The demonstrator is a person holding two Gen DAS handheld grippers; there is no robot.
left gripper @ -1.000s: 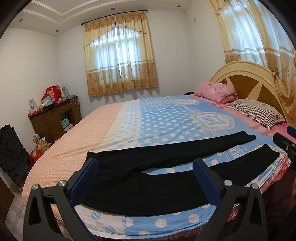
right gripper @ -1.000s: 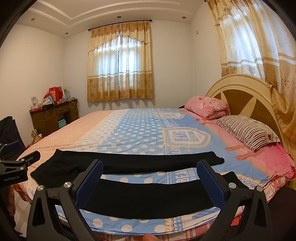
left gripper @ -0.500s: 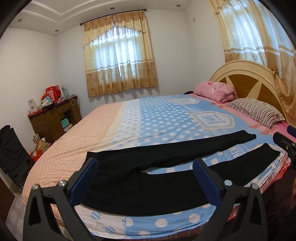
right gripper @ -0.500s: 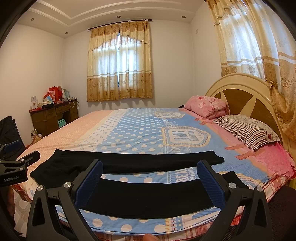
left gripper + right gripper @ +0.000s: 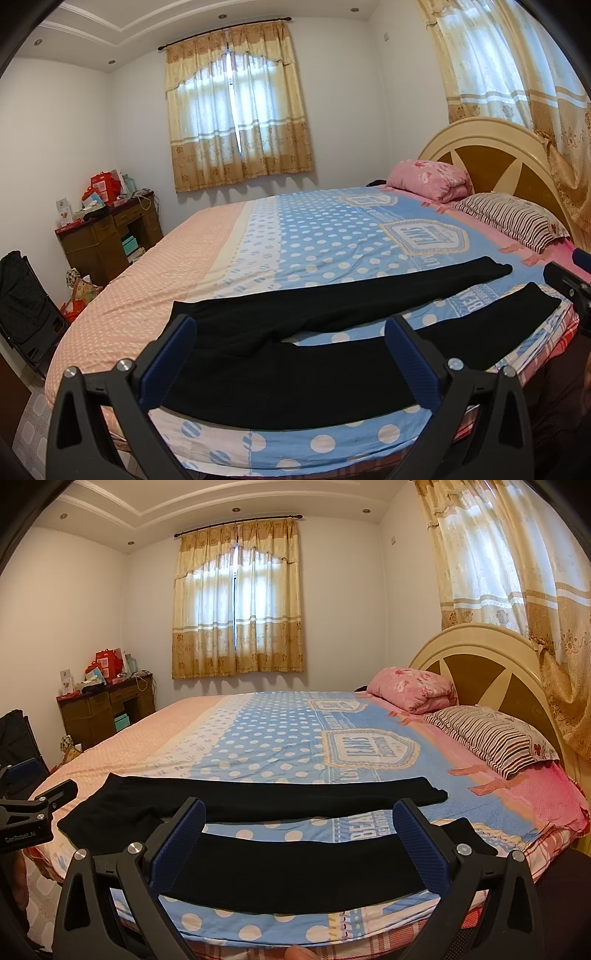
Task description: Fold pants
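Black pants [image 5: 295,373] lie flat along the near edge of the bed, waist to the left, both legs spread apart toward the right. They also show in the right wrist view [image 5: 288,871]. My left gripper [image 5: 290,360] is open and empty, held in front of the waist and thigh part. My right gripper [image 5: 295,842] is open and empty, held in front of the near leg. Each gripper shows at the edge of the other's view.
The bed [image 5: 303,236] has a blue dotted and peach cover. A pink pillow [image 5: 430,179] and a striped pillow [image 5: 513,221] lie by the headboard [image 5: 491,158] at the right. A cluttered wooden desk [image 5: 107,236] stands at the far left.
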